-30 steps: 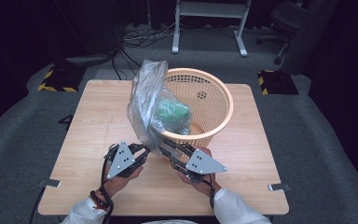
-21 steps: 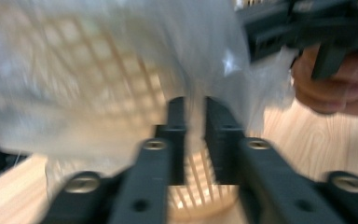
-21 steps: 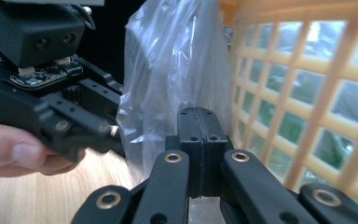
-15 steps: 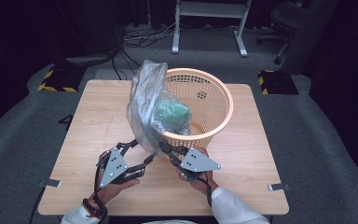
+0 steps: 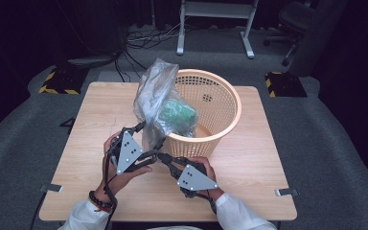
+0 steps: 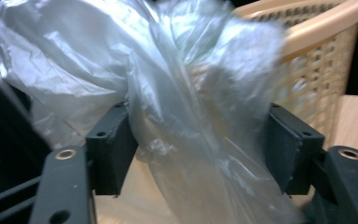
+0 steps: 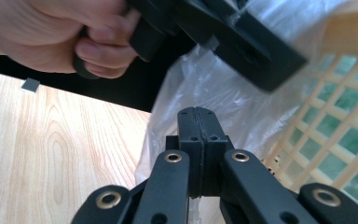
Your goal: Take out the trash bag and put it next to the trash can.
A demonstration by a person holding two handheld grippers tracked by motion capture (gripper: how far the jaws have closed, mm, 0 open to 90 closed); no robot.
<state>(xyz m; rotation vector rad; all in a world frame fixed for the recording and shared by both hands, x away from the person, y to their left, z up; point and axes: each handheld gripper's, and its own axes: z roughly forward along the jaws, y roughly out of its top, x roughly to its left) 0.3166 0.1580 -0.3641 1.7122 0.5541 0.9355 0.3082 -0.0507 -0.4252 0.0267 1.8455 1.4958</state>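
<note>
Bag [image 6: 186, 121] between open left gripper [image 6: 196, 154] jaws, against basket [image 5: 220, 110].

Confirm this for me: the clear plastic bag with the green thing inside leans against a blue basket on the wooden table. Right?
Not quite. The basket is a pale orange, peach colour, not blue, as the high view shows. The rest holds: the clear plastic bag with the green thing inside leans against it on the wooden table.

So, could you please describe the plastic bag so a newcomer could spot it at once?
On the wooden table stands a peach lattice basket. Draped over its near-left rim is the clear, crinkled plastic bag, rising above the rim, the only see-through thing there, with something green inside.
</note>
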